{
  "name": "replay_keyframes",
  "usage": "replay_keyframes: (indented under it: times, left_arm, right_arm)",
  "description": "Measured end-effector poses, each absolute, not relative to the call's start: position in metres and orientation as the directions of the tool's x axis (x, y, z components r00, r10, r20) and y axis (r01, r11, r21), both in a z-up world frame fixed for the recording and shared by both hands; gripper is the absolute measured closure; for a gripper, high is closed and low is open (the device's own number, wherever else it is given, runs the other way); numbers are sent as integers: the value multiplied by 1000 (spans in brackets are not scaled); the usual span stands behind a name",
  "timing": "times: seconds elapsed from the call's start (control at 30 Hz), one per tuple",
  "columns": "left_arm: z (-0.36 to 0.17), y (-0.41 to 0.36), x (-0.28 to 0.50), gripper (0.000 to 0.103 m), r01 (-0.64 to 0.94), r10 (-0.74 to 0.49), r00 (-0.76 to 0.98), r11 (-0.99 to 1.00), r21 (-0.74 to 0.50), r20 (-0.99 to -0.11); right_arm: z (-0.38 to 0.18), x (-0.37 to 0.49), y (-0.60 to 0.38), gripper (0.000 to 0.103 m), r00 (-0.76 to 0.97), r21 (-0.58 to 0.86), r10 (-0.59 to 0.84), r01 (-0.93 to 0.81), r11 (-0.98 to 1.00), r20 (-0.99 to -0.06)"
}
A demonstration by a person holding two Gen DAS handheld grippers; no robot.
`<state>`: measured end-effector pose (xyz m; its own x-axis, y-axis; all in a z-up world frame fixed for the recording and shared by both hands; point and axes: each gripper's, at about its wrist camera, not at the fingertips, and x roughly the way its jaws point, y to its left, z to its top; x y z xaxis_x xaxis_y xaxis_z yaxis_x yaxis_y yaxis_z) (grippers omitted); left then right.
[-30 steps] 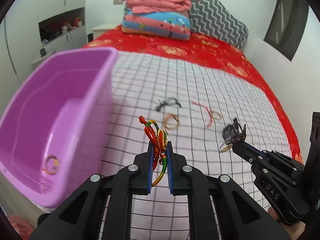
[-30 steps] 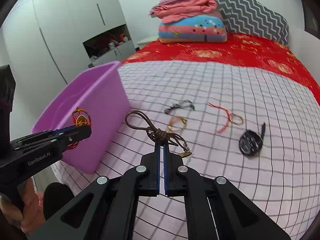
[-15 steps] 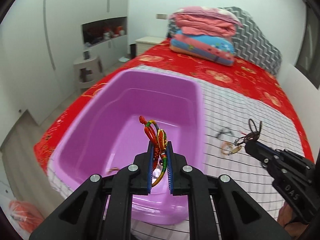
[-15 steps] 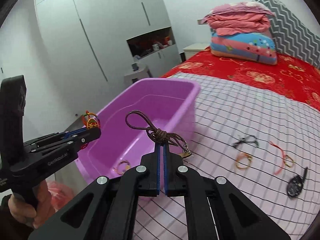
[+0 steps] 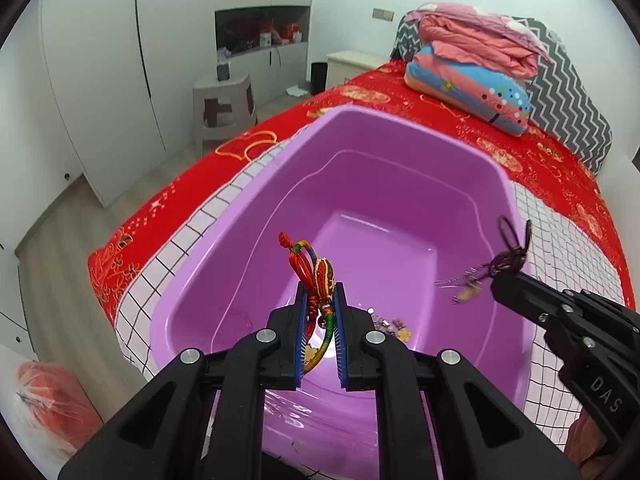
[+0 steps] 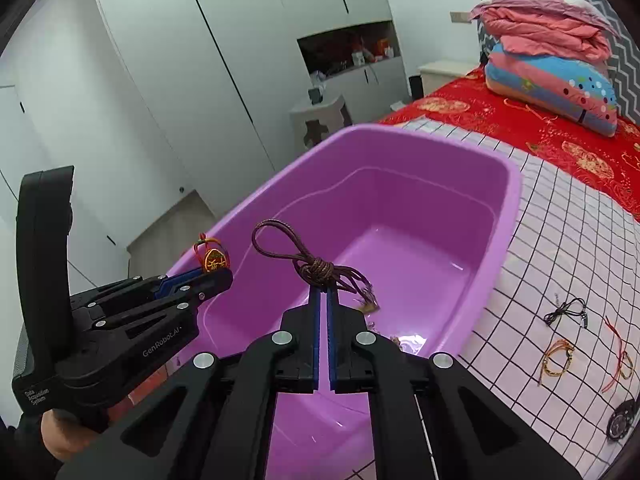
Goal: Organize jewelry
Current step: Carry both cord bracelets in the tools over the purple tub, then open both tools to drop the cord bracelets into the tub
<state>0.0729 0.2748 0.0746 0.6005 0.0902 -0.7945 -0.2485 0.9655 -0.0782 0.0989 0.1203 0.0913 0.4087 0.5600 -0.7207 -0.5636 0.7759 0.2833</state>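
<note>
Over the purple tub, left hand-held gripper pinches a red bracelet, right hand-held gripper a brown cord.

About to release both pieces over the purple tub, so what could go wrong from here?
1. The brown cord in the right gripper has a long loop; it may snag on the fingers.
2. The red braided bracelet in the left gripper looks wedged deep, so it may not fall freely.
3. Both could tangle with jewelry already in the tub.
</note>
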Motion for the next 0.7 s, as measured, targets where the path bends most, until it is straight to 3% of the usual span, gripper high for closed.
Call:
replay_keyframes:
  times: [0.27, 0.3, 0.33, 0.37, 0.4, 0.43, 0.57, 0.7]
  left_arm:
    - [53, 276, 82, 87, -280, 101, 545, 958, -67, -832]
    - [53, 277, 82, 82, -285, 105, 542, 956, -65, -834]
    - [53, 277, 81, 76, -295, 118, 537, 954, -55, -836]
    - [53, 279, 81, 56, -302, 128, 534, 952, -47, -835]
    - [56, 279, 80, 32, -313, 142, 535, 949, -39, -833]
    - [58, 280, 78, 24, -320, 151, 542, 947, -37, -827]
    - [68, 278, 71, 13, -341, 207, 551, 940, 8, -808]
    - [69, 276, 70, 13, -343, 207, 546, 939, 9, -812]
  right_arm:
    - [67, 116, 133, 98, 355, 269, 500, -532, 803, -790]
    - [65, 118, 133, 96, 352, 271, 500, -531, 803, -791]
    - [64, 119, 133, 88, 351, 267, 493, -527, 807, -796]
    - [63, 119, 132, 69, 352, 262, 486, -524, 810, -800]
    - [64, 118, 131, 62, 359, 255, 480, -521, 815, -800]
    - [65, 117, 129, 56, 370, 251, 479, -518, 818, -796]
    - [70, 112, 121, 56, 405, 225, 461, -508, 831, -790]
    - [70, 110, 114, 56, 407, 228, 458, -498, 837, -790]
